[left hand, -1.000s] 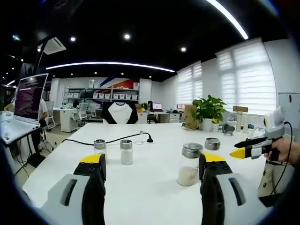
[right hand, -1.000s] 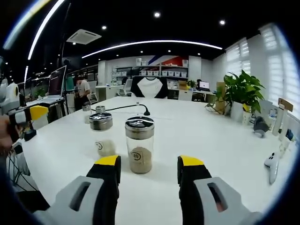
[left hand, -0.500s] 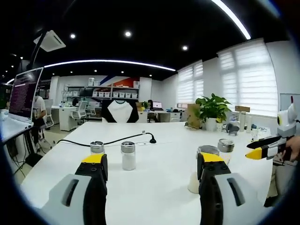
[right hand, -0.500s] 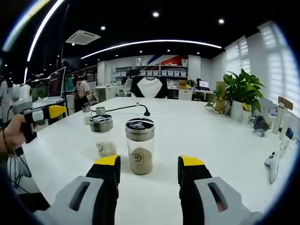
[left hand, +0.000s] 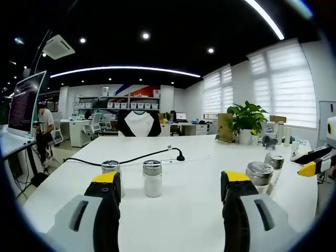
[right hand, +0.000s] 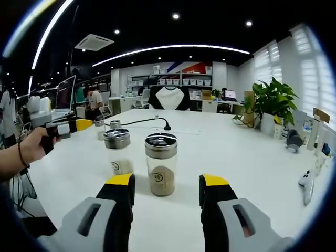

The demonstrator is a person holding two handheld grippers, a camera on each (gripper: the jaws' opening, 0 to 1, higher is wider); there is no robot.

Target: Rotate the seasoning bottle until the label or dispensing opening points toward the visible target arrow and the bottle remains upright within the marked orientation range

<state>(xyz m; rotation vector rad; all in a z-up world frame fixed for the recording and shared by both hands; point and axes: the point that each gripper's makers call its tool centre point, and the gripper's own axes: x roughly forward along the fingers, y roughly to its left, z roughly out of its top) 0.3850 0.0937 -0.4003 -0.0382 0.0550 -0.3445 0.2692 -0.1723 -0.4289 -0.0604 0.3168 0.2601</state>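
Here the seasoning bottle [right hand: 161, 164], a clear jar with a metal cap and a little tan powder at the bottom, stands upright on the white desk [right hand: 247, 157], right in front of the right gripper [right hand: 165, 191] and centred on the gap between its jaws. Those jaws are spread wide and grip nothing, probably lined up so the bottle can be taken by its sides and turned without tipping. A small round mark on the glass faces this camera; no target arrow can be made out.

Just beside it to the left stands a second capped jar [right hand: 117, 153], near enough that a closing jaw might brush it. In the left gripper view the same pair [left hand: 261, 176] sits off to the right, beyond that gripper's jaw. The left gripper [left hand: 169, 191] is likewise open and empty, aimed at two small shakers [left hand: 153, 178] farther along the desk, near a black cable [left hand: 131, 158]. It looks held clear, out of the way.
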